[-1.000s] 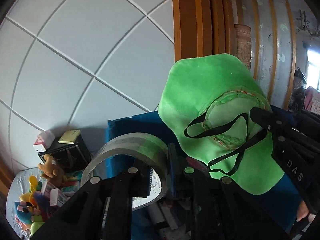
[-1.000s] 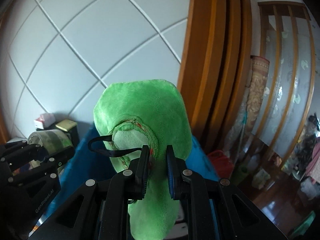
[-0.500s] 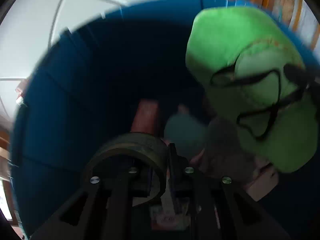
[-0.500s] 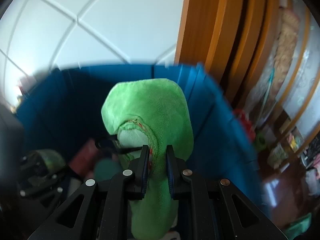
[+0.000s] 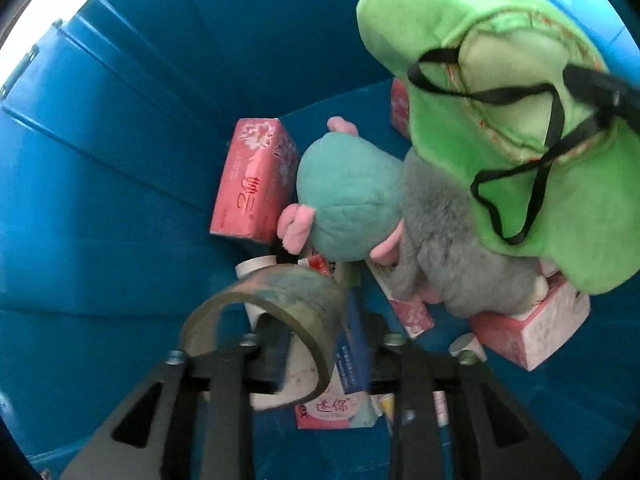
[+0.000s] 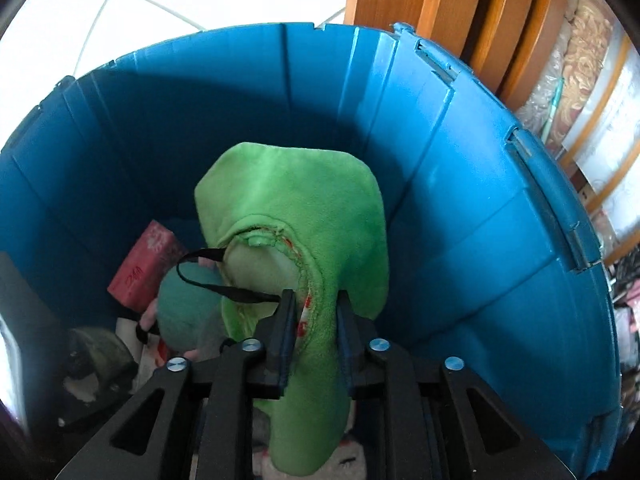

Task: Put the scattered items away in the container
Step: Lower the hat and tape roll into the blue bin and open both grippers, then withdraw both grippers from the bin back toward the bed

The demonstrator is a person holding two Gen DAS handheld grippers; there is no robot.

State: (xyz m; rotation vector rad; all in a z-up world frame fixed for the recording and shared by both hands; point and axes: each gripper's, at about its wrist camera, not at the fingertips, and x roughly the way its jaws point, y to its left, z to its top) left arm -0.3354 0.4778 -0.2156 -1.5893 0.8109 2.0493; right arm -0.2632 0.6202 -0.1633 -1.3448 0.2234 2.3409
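We find both grippers lowered into the blue container (image 6: 460, 184), whose ribbed walls fill most of each view. The left gripper (image 5: 316, 348) has its jaws opening; the tape roll (image 5: 280, 300) sits at the bottom centre of the left view with its band between the fingers, and we cannot tell whether either pad still presses it. The right gripper (image 6: 314, 320) is likewise opening, with the fold of the green plush hat (image 6: 304, 216) between its fingers and both pads against the cloth. In the left view this hat hangs at upper right, its black cord (image 5: 532, 128) looping across it, and covers part of the contents. Beneath lie a teal plush toy (image 5: 348, 200) with pink limbs at centre, a grey plush toy (image 5: 448, 248) touching its right side, a pink tissue pack (image 5: 254, 180) leaning against the left wall, and a second pink pack (image 5: 536, 328) at lower right under the grey toy. A carton (image 5: 336, 404) at bottom centre bears Chinese characters; other print is too small to read. Open floor shows only behind the teal toy; the container's left wall stands bare. In the right view the rim (image 6: 560, 200) runs along the right, beside wooden door frames (image 6: 440, 16)
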